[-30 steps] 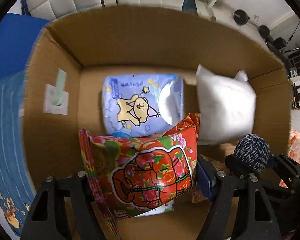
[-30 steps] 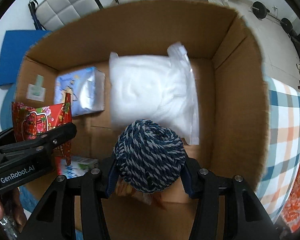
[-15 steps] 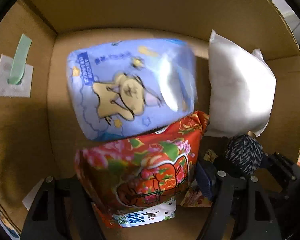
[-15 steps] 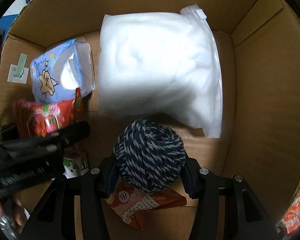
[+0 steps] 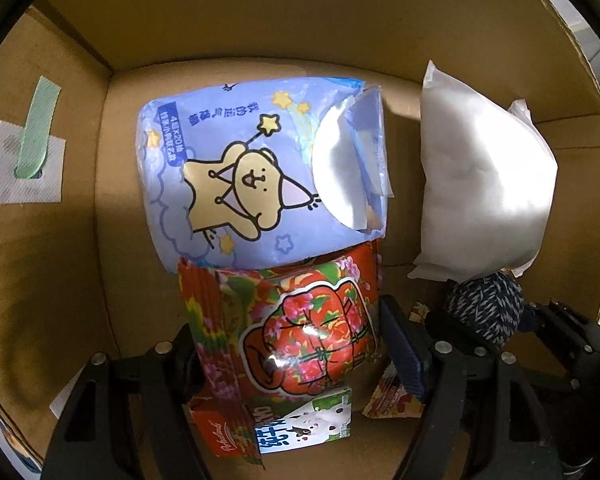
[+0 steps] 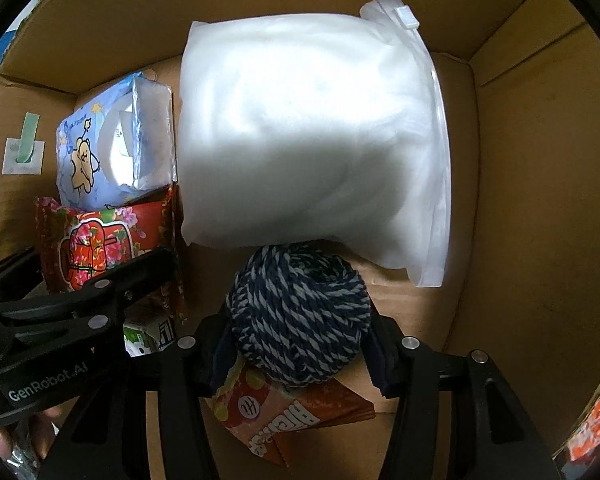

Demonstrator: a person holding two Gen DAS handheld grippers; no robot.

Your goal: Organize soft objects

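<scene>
Gripping glossy red floral packet [image 5: 300, 320], left gripper [image 5: 290, 344] half open, box [image 5: 260, 20] near-left. Right gripper [image 6: 300, 354] clamps round twisted navy-white yarn ball [image 6: 298, 314], box front-centre.

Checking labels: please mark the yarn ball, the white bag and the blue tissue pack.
yarn ball [image 6: 300, 316], right wrist view, middle of the wound strands
white bag [image 6: 312, 136], right wrist view, its bulging centre
blue tissue pack [image 5: 236, 184], left wrist view, cartoon print
</scene>
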